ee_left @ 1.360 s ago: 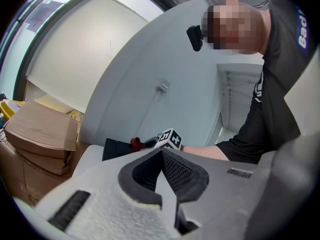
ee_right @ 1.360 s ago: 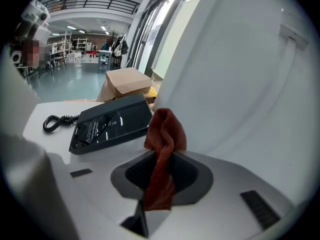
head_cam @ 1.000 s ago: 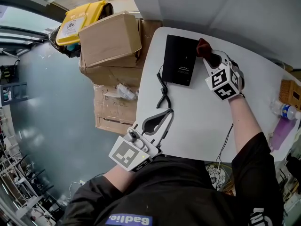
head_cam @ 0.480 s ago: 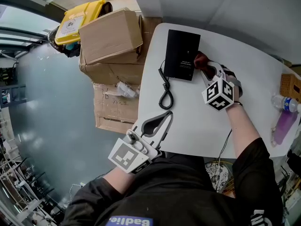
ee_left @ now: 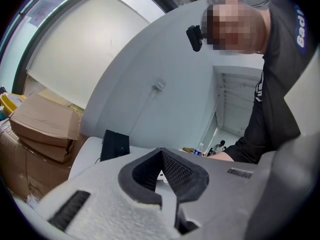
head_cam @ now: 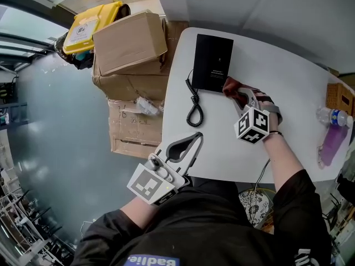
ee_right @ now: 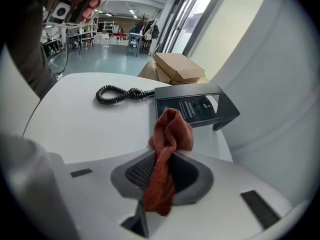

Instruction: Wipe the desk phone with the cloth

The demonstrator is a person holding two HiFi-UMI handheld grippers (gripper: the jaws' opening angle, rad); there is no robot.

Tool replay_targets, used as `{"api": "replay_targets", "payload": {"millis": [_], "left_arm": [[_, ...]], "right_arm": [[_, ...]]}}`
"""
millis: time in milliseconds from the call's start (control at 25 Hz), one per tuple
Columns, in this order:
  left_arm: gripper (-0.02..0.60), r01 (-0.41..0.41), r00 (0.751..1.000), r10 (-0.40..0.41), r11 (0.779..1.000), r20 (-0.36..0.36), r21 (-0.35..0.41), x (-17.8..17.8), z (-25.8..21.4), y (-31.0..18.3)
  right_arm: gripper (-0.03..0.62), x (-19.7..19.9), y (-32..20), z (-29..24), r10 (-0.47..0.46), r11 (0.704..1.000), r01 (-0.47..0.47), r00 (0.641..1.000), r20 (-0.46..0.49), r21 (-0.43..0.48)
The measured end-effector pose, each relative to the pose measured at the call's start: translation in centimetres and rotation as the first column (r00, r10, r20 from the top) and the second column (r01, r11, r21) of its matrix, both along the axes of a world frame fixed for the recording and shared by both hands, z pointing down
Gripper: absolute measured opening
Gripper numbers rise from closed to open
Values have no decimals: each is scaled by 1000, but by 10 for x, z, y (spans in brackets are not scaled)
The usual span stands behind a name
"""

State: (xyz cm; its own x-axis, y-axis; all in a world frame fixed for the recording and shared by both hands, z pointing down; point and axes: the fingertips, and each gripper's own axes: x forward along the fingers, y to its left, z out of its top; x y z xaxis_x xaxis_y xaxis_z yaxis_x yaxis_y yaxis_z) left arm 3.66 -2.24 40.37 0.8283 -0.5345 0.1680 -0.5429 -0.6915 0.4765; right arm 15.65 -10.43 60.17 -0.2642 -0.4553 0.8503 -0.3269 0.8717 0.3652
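The left gripper [head_cam: 194, 138] sits low, close to the torso, on a bent arm in a black sleeve. Its fingers [ee_left: 182, 173] meet at the tips with nothing between them. The right arm reaches forward with its forearm bare. The right gripper [head_cam: 237, 95] has its fingers [ee_right: 139, 171] clamped on a red cloth [ee_right: 169, 129].

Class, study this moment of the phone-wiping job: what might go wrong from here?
1. The red cloth is pinched only by a narrow fold in the right gripper; wiping drag may pull it free.
2. The left gripper, shut and empty, sits apart from the desk phone, so nothing steadies it; a push might slide it towards the nearby edge of the table.
3. The coiled cord lies close by and might snag.
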Motion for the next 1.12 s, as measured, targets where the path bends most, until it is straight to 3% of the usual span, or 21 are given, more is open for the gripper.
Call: {"api": "replay_targets", "payload": {"millis": [240,560,800,1120], "left_arm": [[14,4,1000,-4,1000,-10,18,-1,-10,-3],[14,31,999,-30,998,-22,50,-6,-26,-23],[14,62,998,-60,997,-29,55,-13,-31,-43],[14,119,993,-118,992,-30,42,-32,-23,-57]], "right_arm": [[83,19,-20,-25,56,998,-56,998,26,7],[83,45,-113,-98,96,988,-100,995,39,119],[83,38,-172,-108,50,994,-49,999,-5,97],[83,13,-196,-81,-55,998,56,995,-85,8]]}}
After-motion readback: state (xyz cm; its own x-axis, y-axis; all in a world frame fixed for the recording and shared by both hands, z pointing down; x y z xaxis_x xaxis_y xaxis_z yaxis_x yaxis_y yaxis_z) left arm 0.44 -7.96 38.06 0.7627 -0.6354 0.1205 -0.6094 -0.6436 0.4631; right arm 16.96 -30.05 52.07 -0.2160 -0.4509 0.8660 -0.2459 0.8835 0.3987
